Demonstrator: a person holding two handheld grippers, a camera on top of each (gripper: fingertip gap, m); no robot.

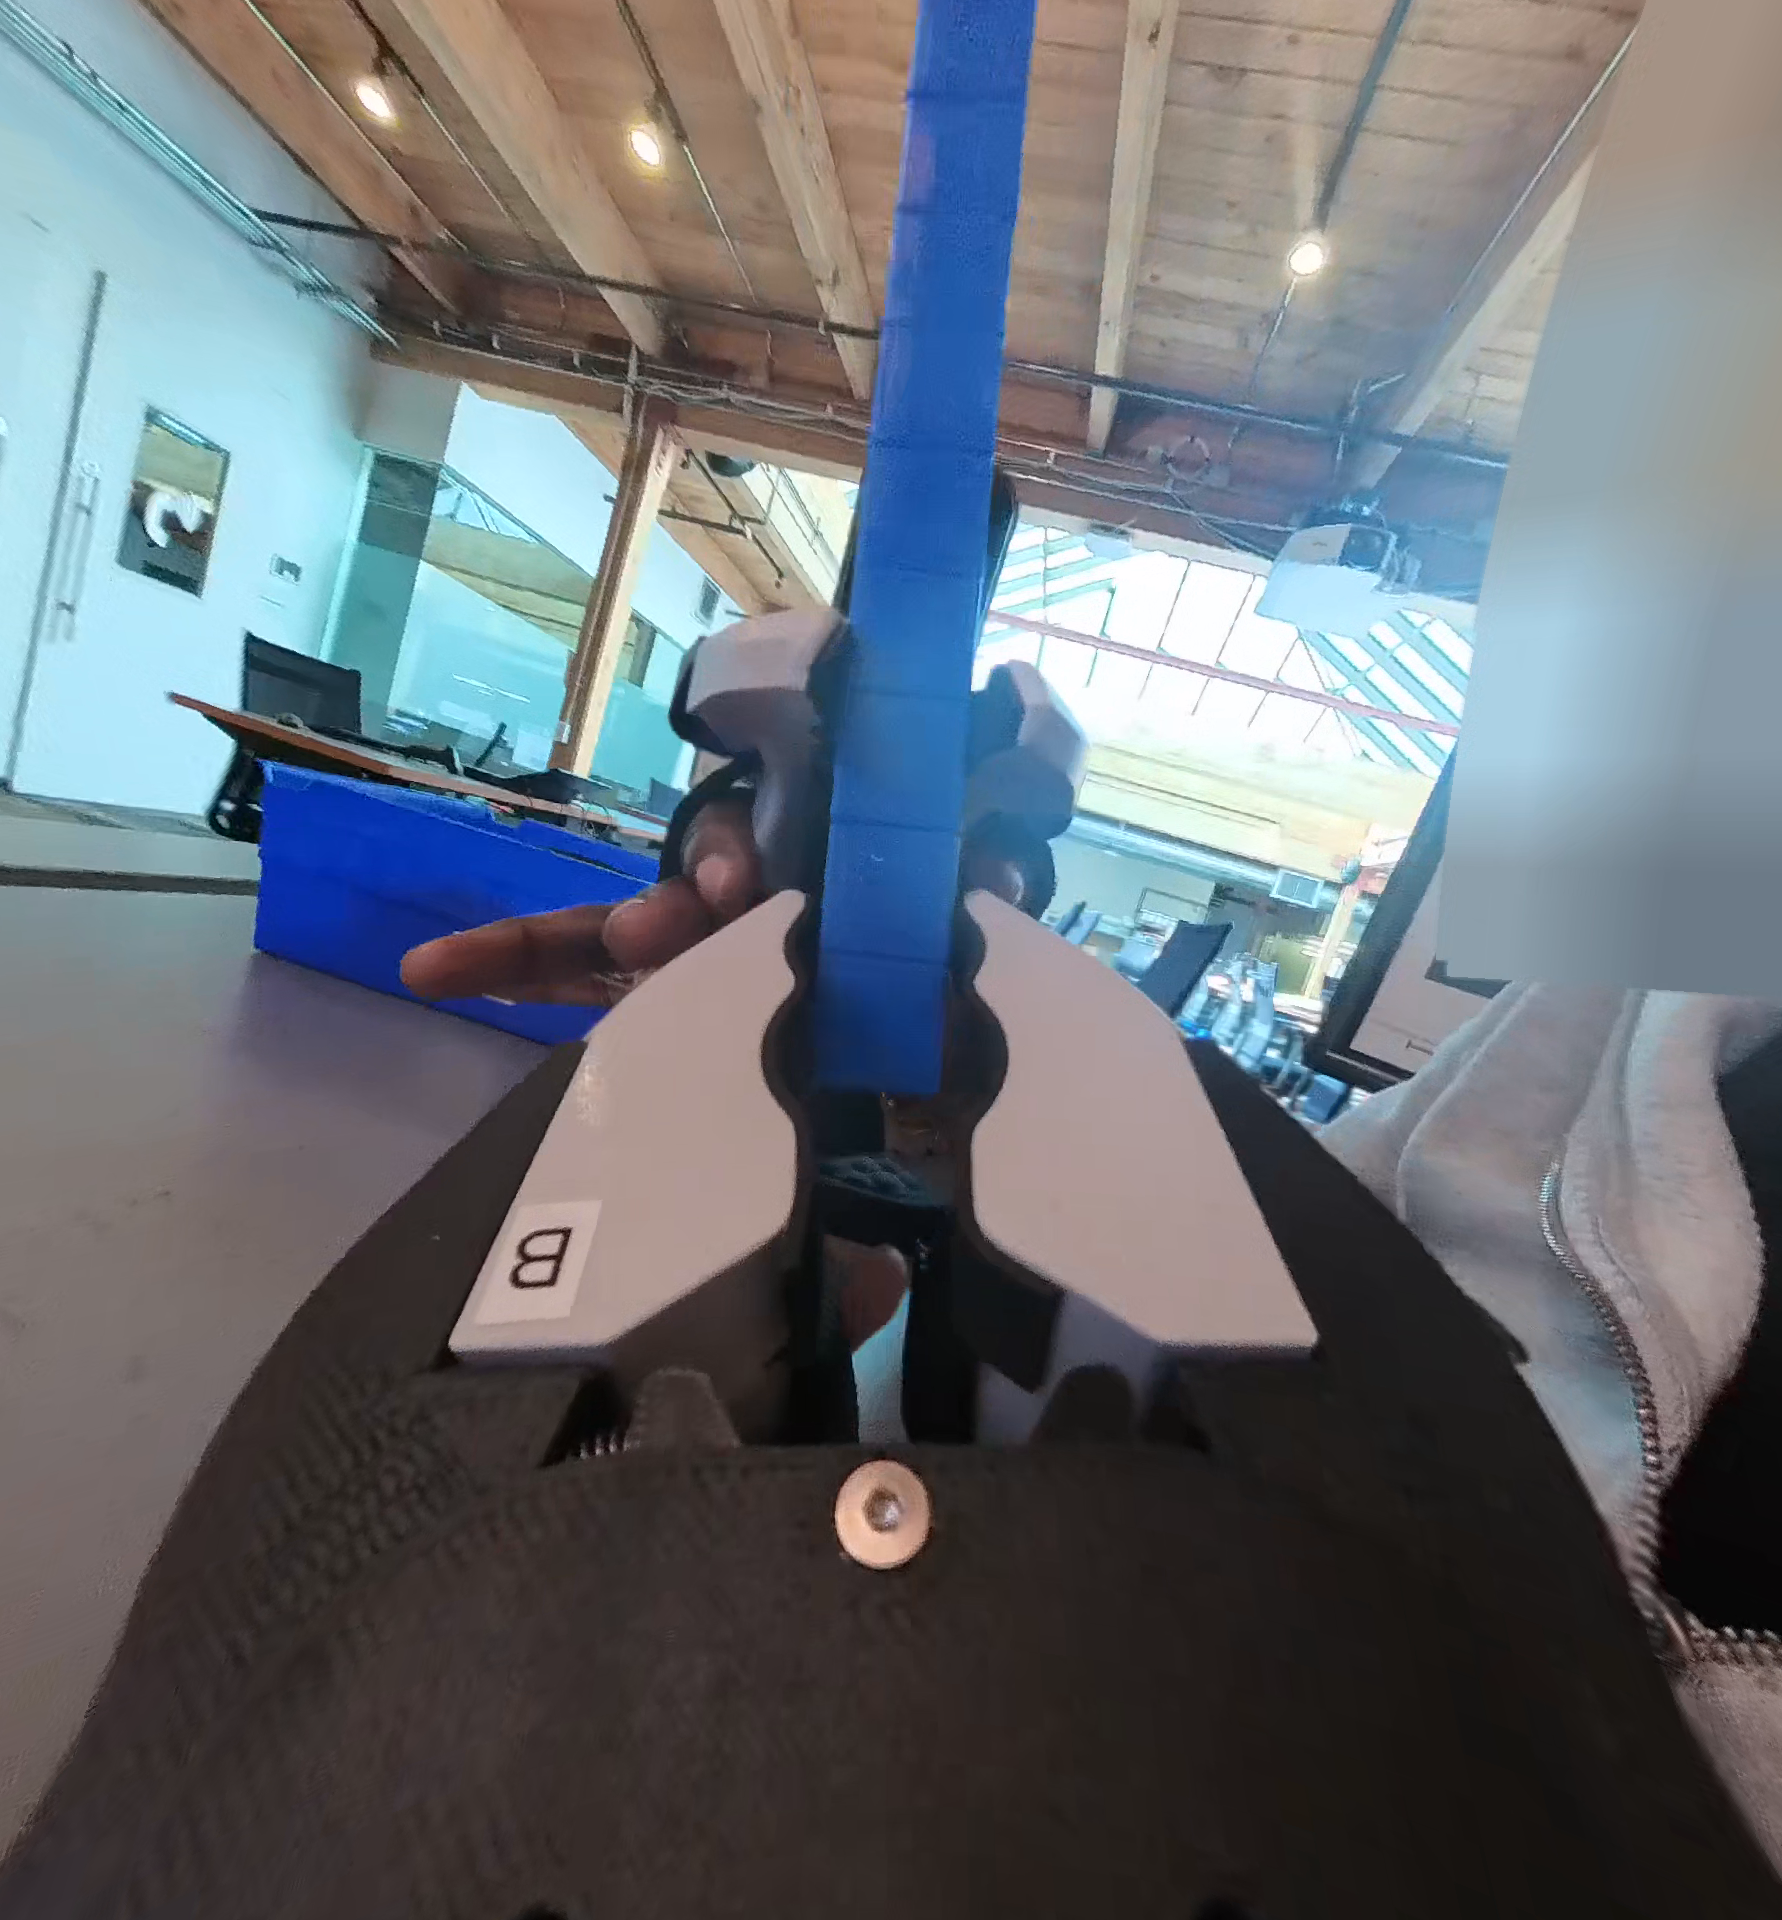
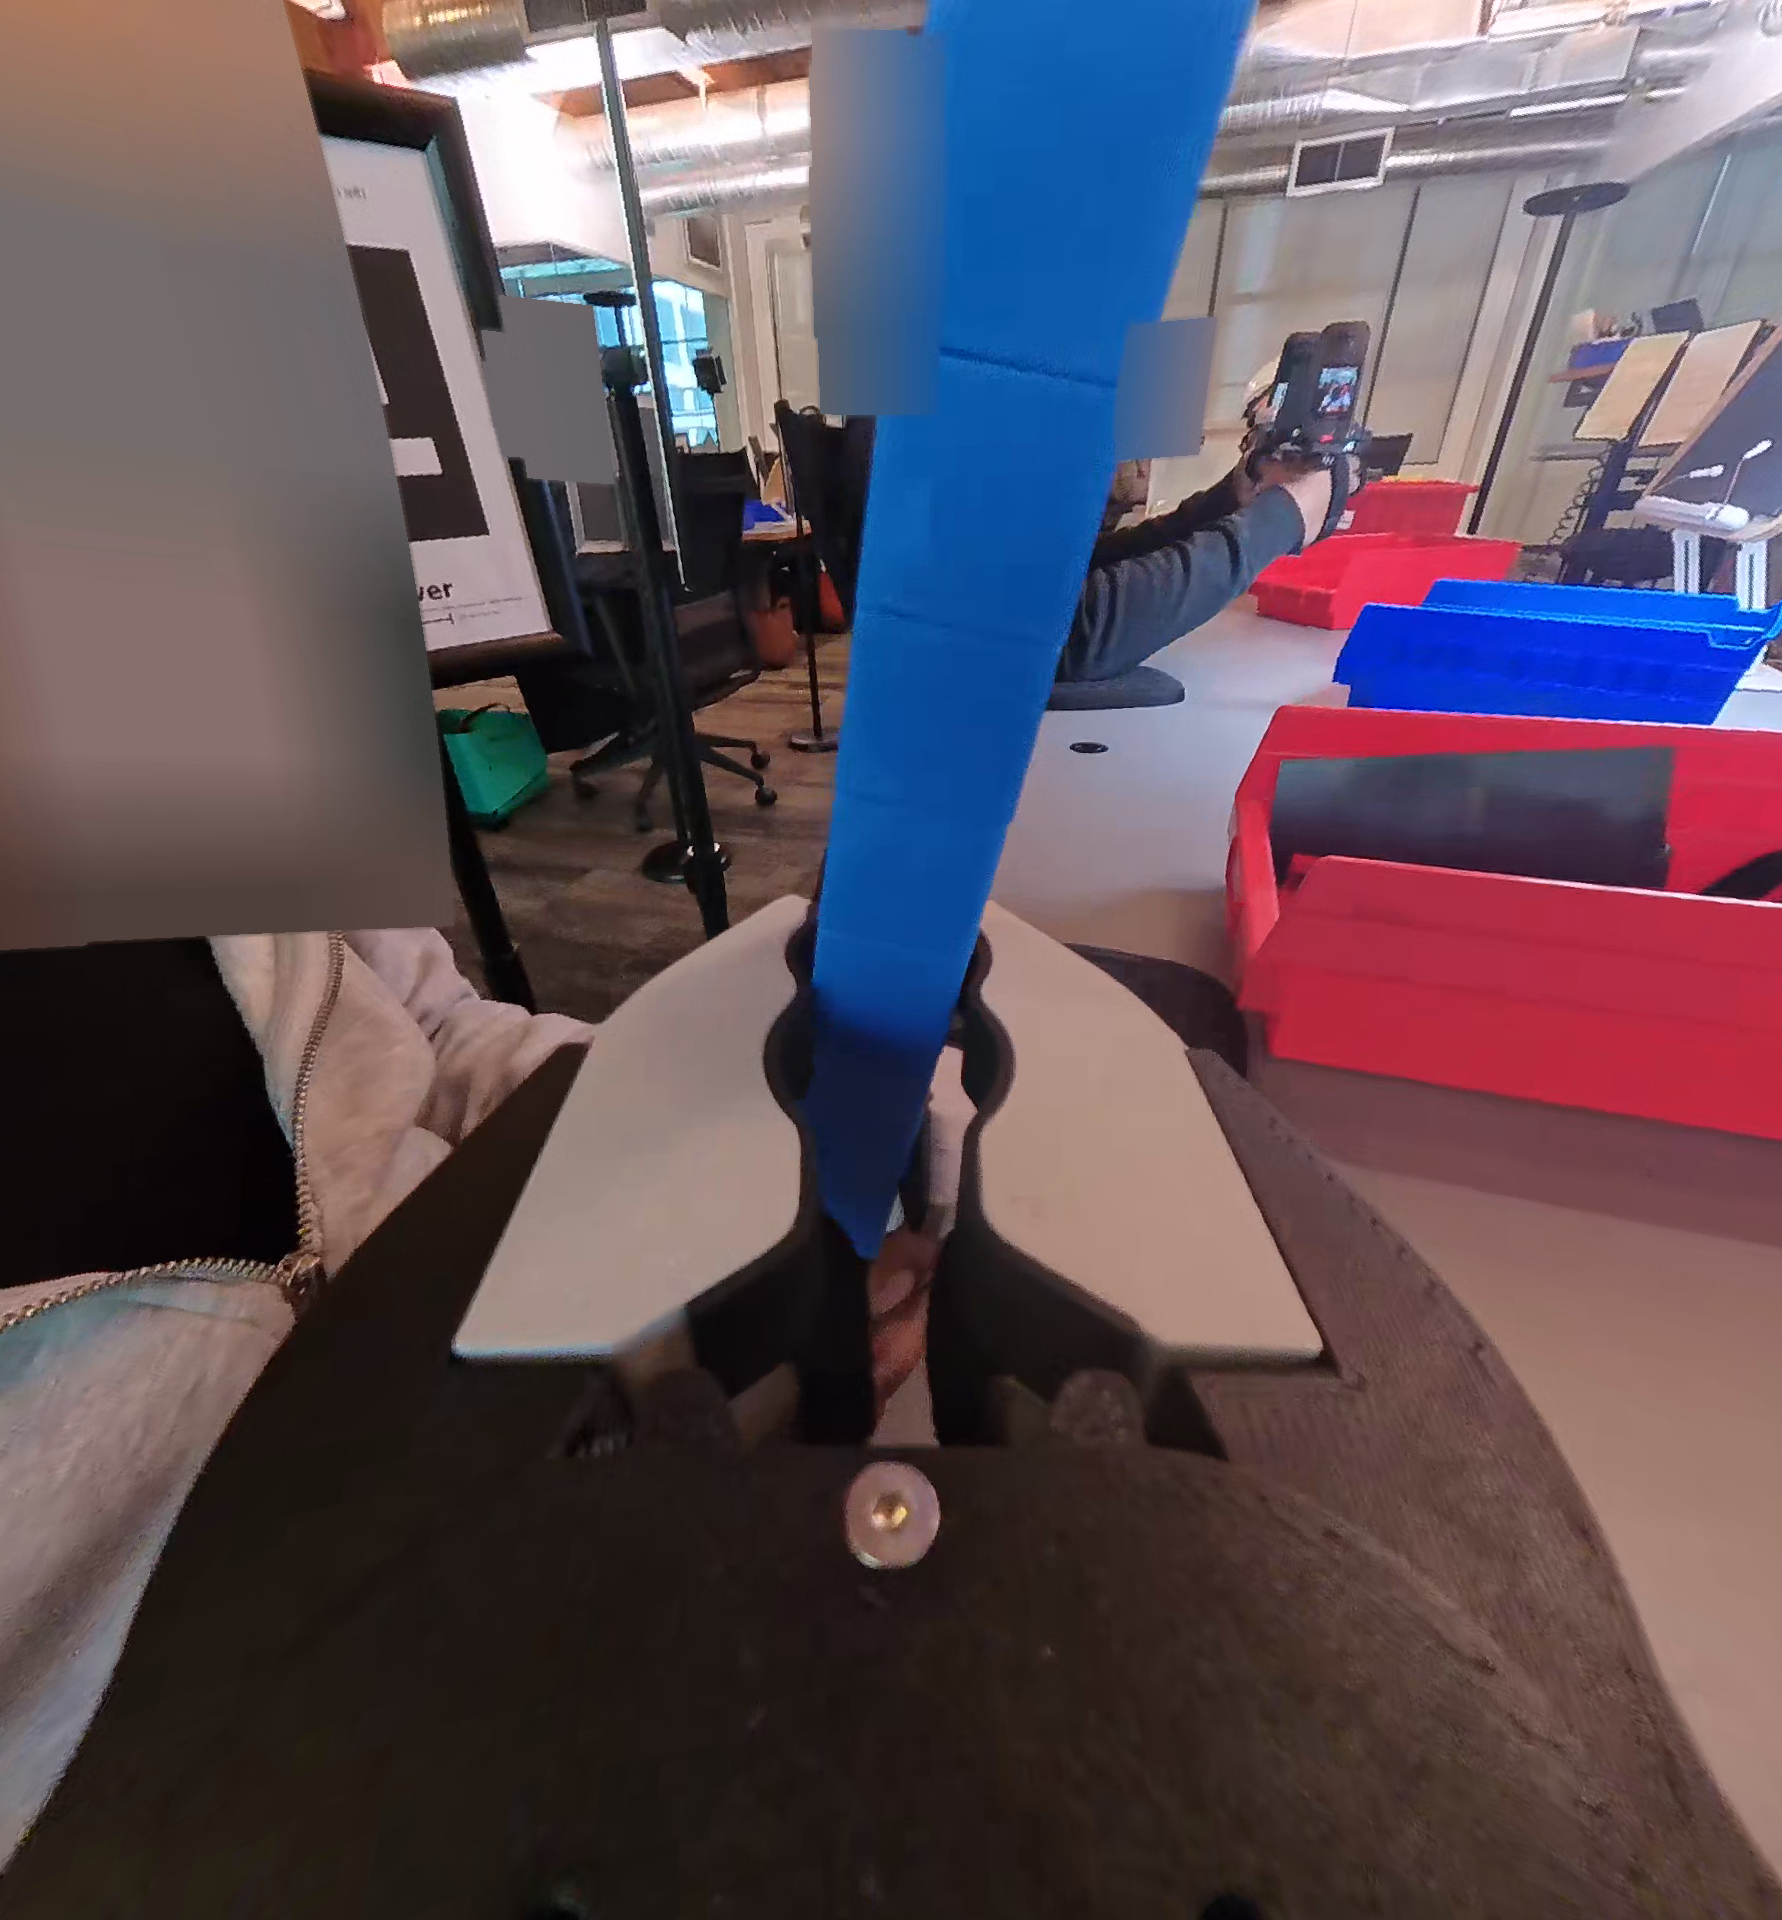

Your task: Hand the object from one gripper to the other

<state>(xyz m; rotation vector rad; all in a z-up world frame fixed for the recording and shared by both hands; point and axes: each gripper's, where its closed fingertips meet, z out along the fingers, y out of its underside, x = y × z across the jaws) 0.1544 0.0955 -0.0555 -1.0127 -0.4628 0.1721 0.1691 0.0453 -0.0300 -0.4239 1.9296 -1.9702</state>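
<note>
A long blue bar made of stacked cubes (image 1: 908,623) stands nearly upright. My left gripper (image 1: 882,914) is shut on its lower end, with the grey fingers (image 1: 679,1122) pressing both sides. Just beyond it, my right gripper (image 1: 887,717) is around the same bar a little higher up, with a hand (image 1: 554,956) behind it. In the right wrist view the blue bar (image 2: 980,623) rises from between the fingers of my right gripper (image 2: 892,935), which is shut on it. The bar leans slightly right there. Its top runs out of both frames.
A blue bin (image 1: 399,862) sits on the dark table (image 1: 139,1143) to the left. A red bin (image 2: 1541,987), a blue bin (image 2: 1552,655) and more red bins (image 2: 1386,561) stand on the table at right. Another person's arm (image 2: 1178,561) holds a device farther off. A tripod (image 2: 658,623) stands on the floor. My right fingertips sit around 5 cm from my left ones.
</note>
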